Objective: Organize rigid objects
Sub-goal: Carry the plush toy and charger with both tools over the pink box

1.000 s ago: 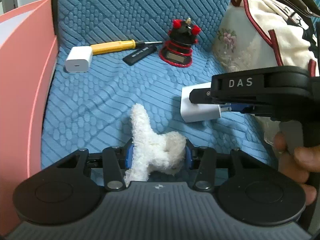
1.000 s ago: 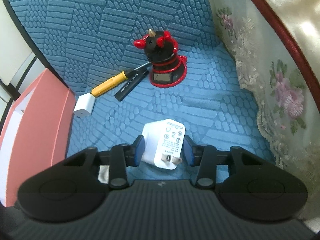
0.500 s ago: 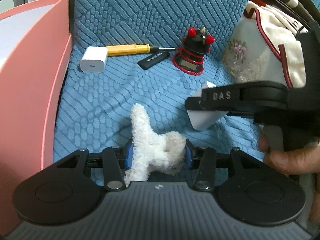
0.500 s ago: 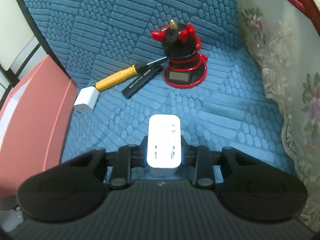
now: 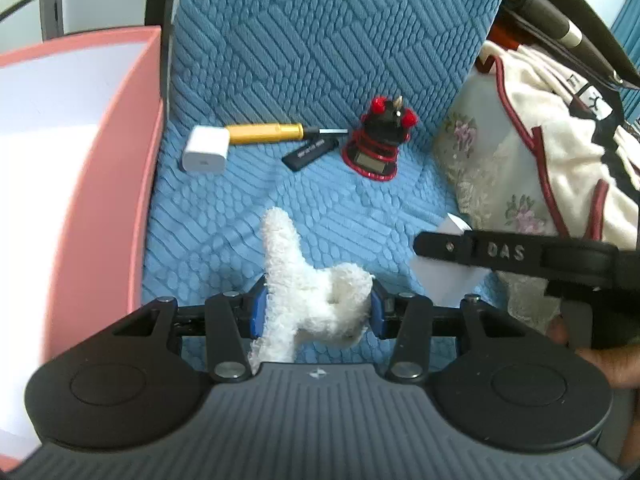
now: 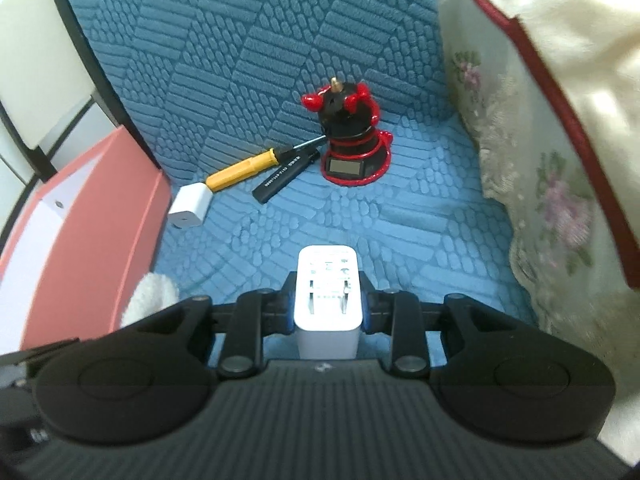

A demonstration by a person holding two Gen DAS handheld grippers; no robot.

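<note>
My left gripper [image 5: 316, 312] is shut on a white fluffy toy [image 5: 308, 280] and holds it above the blue cushion. My right gripper [image 6: 327, 306] is shut on a white plug charger [image 6: 327, 300], prongs facing up; it also shows in the left wrist view [image 5: 440, 276] at the right. On the cushion at the back lie a small white charger cube [image 5: 204, 149], a yellow-handled screwdriver [image 5: 266, 133], a black USB stick [image 5: 308, 153] and a black-and-red figurine [image 5: 380, 140]. A pink box [image 5: 80, 184] stands at the left.
A blue quilted seat cushion [image 5: 320, 208] with an upright back carries everything. A cream floral cloth with red trim [image 5: 532, 160] is piled on the right. The pink box also shows in the right wrist view [image 6: 84, 240].
My right gripper closed on the plug charger and lifted it off the cushion, turning it square between the jaws. Both grippers rose and pulled back; the left kept hold of the fluffy toy.
</note>
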